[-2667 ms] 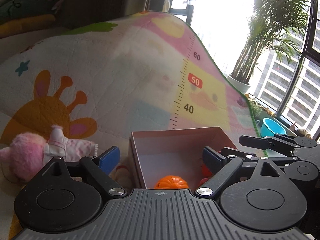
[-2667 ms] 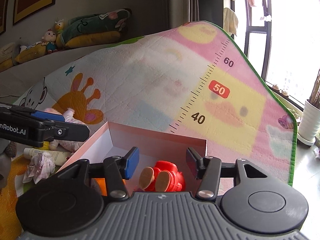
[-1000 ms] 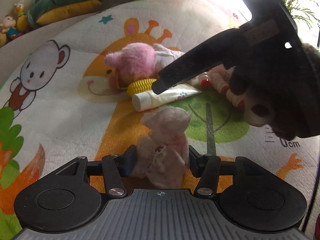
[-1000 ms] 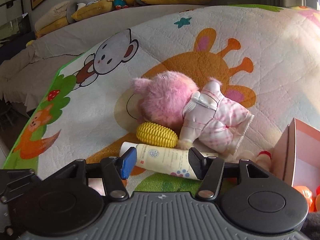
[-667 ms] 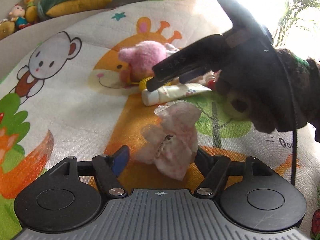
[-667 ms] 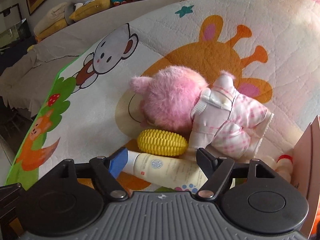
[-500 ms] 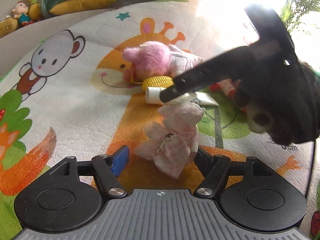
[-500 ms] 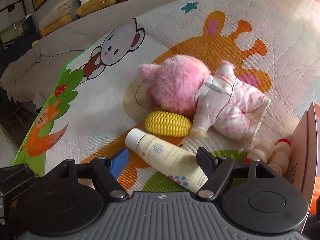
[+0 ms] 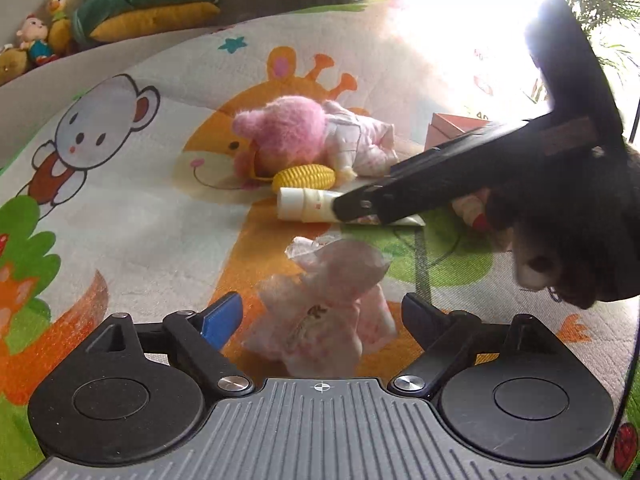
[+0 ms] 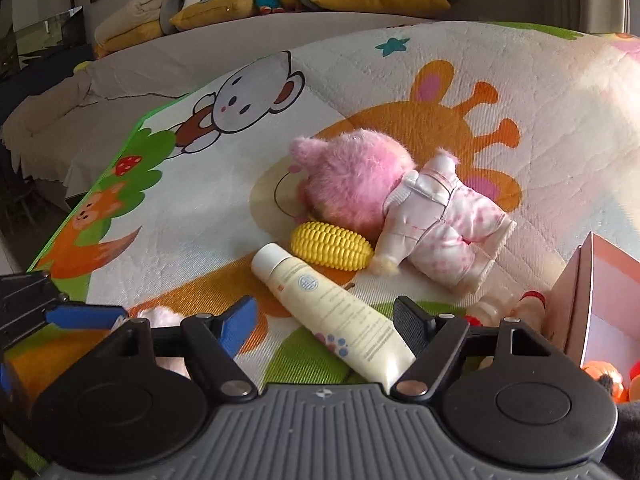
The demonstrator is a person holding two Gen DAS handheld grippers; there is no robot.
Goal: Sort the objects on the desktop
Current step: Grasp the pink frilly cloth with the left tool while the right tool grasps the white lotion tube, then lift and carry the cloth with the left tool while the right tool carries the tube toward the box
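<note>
Left gripper (image 9: 320, 316) opening around a crumpled pink wrapper (image 9: 324, 308), its fingers clear of it; right gripper (image 10: 324, 322) wide, straddling a cream tube (image 10: 332, 312).
On the play mat (image 10: 192, 216), mid-mat: pink plush doll (image 10: 392, 204), then yellow toy corn (image 10: 332, 244) touching it; pink box (image 10: 600, 304) toward the right edge.
</note>
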